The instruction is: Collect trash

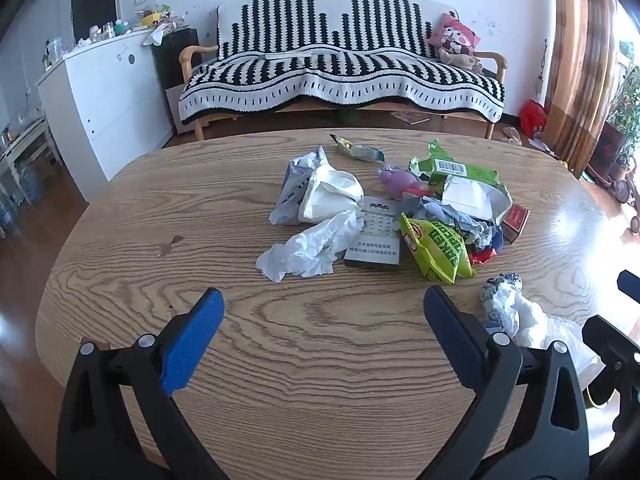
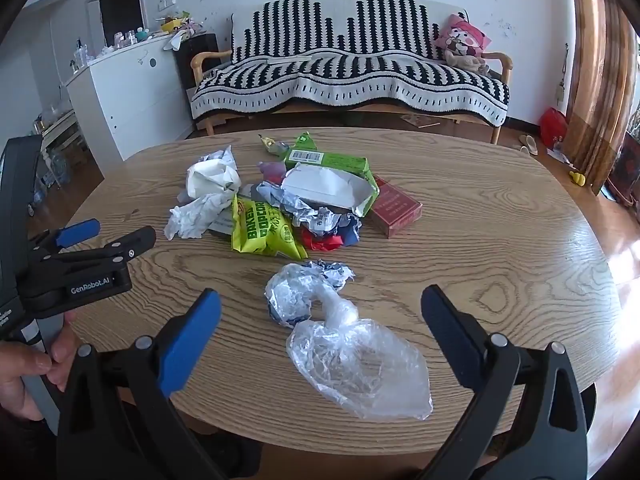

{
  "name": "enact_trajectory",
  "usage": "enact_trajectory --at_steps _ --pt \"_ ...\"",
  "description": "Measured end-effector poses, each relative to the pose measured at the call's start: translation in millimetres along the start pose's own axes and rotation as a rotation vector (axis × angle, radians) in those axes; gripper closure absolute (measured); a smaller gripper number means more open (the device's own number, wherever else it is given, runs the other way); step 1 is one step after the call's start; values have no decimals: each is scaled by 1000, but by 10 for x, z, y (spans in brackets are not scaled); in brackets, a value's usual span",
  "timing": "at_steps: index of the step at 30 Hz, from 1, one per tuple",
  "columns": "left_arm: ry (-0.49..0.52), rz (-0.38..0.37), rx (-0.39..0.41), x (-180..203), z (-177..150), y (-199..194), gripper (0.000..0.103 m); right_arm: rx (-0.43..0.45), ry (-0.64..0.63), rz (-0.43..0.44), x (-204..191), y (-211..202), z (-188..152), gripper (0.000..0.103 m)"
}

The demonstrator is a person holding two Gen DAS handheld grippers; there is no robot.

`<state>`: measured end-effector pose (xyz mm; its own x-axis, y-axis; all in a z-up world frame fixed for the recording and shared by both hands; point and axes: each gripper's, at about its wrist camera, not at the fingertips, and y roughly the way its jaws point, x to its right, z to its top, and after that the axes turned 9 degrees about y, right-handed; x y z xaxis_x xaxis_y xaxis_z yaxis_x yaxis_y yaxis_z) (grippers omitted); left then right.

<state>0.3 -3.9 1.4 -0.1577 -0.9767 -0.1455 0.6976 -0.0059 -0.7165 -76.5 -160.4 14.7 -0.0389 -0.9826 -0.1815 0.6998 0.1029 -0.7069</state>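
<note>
The oval table (image 2: pixel 480 264) is pale oak with dark swirling grain. On it lie a lime-green popcorn bag (image 2: pixel 264 232) lettered in darker green, a green carton (image 2: pixel 344 162) with a white inside, a dark red box (image 2: pixel 394 208), white crumpled tissue (image 2: pixel 192 216) and a clear plastic bag (image 2: pixel 360 364). Behind, the sofa throw (image 2: pixel 348 72) is black-and-white striped, its cushion (image 2: pixel 462 38) pink. Both grippers' pads (image 2: pixel 192 340) are bright blue on black.
</note>
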Motion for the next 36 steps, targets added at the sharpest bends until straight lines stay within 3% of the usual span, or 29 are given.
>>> enact_trajectory --at_steps 36 --pt "-3 -2 -1 -4 0 -5 6 4 2 2 10 -64 -9 6"
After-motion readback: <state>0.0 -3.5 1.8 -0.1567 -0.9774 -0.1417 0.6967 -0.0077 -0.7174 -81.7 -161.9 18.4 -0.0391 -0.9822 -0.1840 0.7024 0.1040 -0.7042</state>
